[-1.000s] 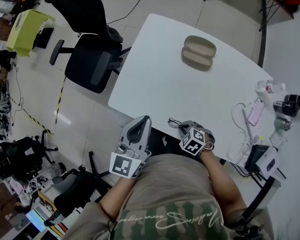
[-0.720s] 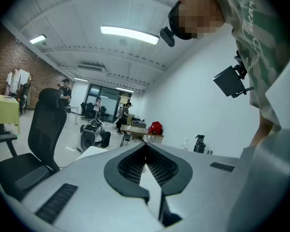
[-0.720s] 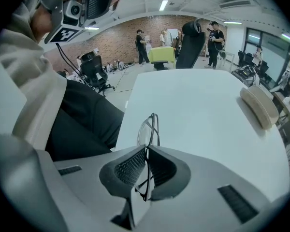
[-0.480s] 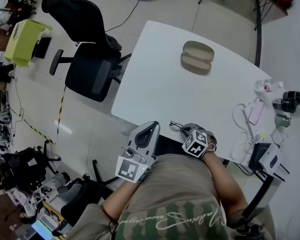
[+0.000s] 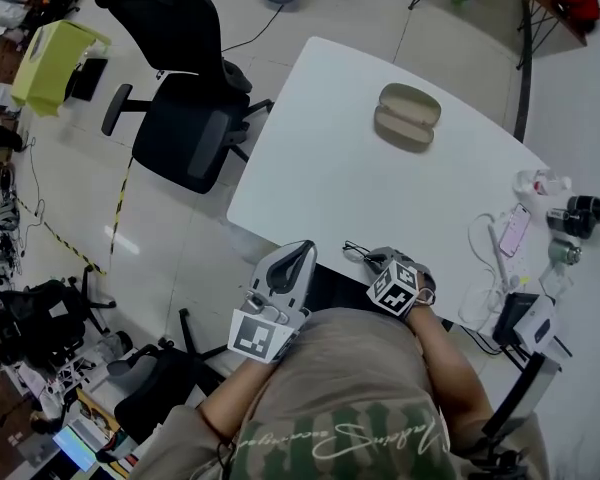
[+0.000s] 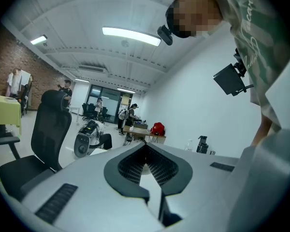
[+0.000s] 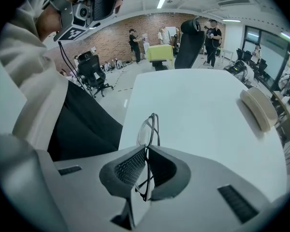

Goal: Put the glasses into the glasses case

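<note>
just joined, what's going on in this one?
A person holds a gripper in each hand. The right gripper is shut on the glasses at the near edge of the white table. The glasses case lies open at the far side. The left gripper is shut on nothing, off the table.

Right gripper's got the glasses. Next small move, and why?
Probably carry the right gripper across the table toward the glasses case. Its jaws are shut on the glasses at the near edge, while the case, which looks open, lies at the far side. The left gripper is shut on nothing, so it isn't needed yet.
</note>
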`<action>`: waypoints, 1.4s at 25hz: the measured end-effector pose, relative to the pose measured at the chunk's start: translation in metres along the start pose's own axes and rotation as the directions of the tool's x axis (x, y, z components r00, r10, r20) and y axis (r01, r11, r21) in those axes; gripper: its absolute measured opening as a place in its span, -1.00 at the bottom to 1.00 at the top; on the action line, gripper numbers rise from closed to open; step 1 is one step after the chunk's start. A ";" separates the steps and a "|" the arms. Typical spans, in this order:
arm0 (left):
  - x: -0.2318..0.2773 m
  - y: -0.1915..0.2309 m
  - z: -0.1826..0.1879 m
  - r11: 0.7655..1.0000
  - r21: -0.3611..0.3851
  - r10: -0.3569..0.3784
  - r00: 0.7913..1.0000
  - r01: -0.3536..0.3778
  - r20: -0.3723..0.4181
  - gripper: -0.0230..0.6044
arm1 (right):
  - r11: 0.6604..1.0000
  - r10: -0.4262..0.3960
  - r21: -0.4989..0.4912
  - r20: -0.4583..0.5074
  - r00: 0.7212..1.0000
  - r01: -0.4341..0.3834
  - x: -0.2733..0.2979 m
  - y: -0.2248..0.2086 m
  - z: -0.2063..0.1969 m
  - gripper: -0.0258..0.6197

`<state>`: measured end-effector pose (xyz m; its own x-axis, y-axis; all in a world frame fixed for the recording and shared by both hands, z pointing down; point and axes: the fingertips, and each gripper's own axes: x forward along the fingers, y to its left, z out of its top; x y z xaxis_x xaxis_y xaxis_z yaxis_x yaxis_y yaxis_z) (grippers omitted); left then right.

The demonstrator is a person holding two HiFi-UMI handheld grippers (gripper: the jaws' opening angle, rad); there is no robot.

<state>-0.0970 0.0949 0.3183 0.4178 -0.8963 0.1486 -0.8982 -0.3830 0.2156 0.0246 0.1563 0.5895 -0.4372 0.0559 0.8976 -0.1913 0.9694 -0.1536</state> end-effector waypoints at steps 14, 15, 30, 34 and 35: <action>-0.004 -0.028 -0.009 0.995 -0.019 0.097 0.994 -0.096 0.060 -0.91 | 0.998 0.012 -0.064 -0.001 1.000 -0.012 -0.008 -0.009 -0.006 -0.82; -0.004 -0.030 -0.007 0.995 -0.011 0.103 0.992 -0.103 0.066 -0.91 | 0.998 0.012 -0.054 -0.001 1.000 -0.012 -0.009 -0.009 -0.007 -0.82; -0.023 -0.039 -0.008 0.982 0.042 0.180 0.982 -0.183 0.058 -0.91 | 0.998 0.032 -0.060 0.029 0.999 -0.030 -0.011 -0.002 -0.011 -0.82; -0.021 -0.038 -0.004 0.985 0.036 0.163 0.983 -0.166 0.080 -0.91 | 0.997 0.024 -0.067 0.025 0.999 -0.022 -0.010 -0.004 -0.012 -0.82; -0.020 -0.037 -0.002 0.985 0.035 0.163 0.983 -0.167 0.084 -0.91 | 0.998 0.022 -0.067 0.024 0.999 -0.020 -0.010 -0.004 -0.012 -0.82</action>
<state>-0.0717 0.1272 0.3097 0.2525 -0.9624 0.1001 -0.9596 -0.2358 0.1538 0.0402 0.1547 0.5856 -0.4622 0.0711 0.8839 -0.1229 0.9820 -0.1433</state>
